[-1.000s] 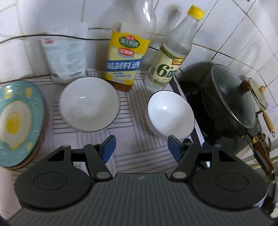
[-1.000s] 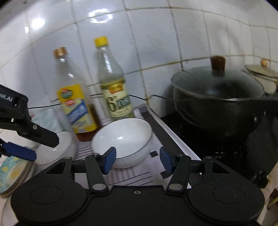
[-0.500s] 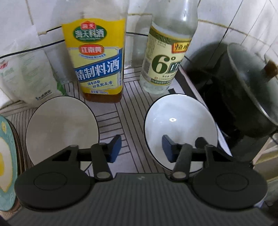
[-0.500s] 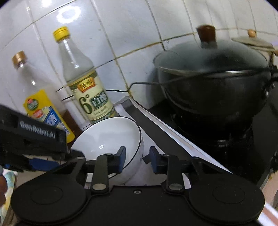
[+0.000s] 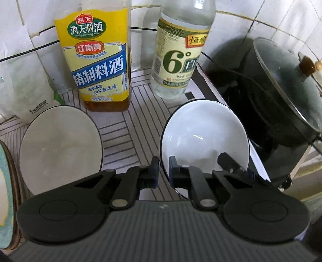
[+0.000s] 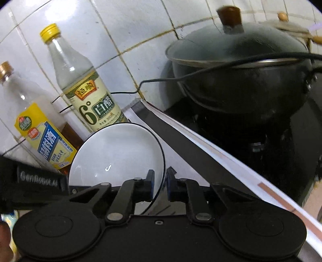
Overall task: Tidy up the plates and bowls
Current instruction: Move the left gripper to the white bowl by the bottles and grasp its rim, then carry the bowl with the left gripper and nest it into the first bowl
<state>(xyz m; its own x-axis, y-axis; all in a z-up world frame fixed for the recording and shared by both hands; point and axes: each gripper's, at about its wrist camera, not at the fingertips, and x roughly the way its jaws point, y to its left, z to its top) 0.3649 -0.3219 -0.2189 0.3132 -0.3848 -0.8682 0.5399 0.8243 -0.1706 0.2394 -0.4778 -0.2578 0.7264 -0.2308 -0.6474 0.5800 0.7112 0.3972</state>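
**Both grippers pinch one white bowl's rim**

White wall tiles [image 5: 267, 18] back a striped mat [image 5: 128, 129] in my left wrist view. On that mat my left gripper [image 5: 163, 171] has its blue-padded fingers drawn nearly together on the near-left rim of the dark-rimmed white bowl [image 5: 203, 133] — one finger outside the wall, one inside. My right gripper [image 5: 233, 167] pokes into the same bowl from its near-right edge. A second bowl [image 5: 60, 147], pale grey inside, sits well to the left on the mat, and the edge of a teal plate [image 5: 6, 191] shows at the far left. Behind stand the yellow-labelled cooking wine bottle [image 5: 98, 66] and the white vinegar bottle [image 5: 179, 58], with a white pouch [image 5: 22, 88] leaning on the wall. A black wok [image 5: 281, 104] with a glass lid sits to the right of the mat.

Grimy grout lines cross the tiles in my right wrist view. My right gripper [image 6: 160, 185] is clamped on the bowl's [image 6: 120, 153] right rim, the thin dark edge running up between the two fingers. The bowl looks tipped toward the camera; I cannot tell whether it rests on the mat. The black body of my left gripper [image 6: 36, 181] reaches in at the left — its fingers are out of sight here. The vinegar bottle [image 6: 84, 90] and the wine bottle [image 6: 40, 133] stand behind the bowl, and the wok [image 6: 241, 80] sits on the stove at the right with a black cable [image 6: 201, 73] draped across its front.
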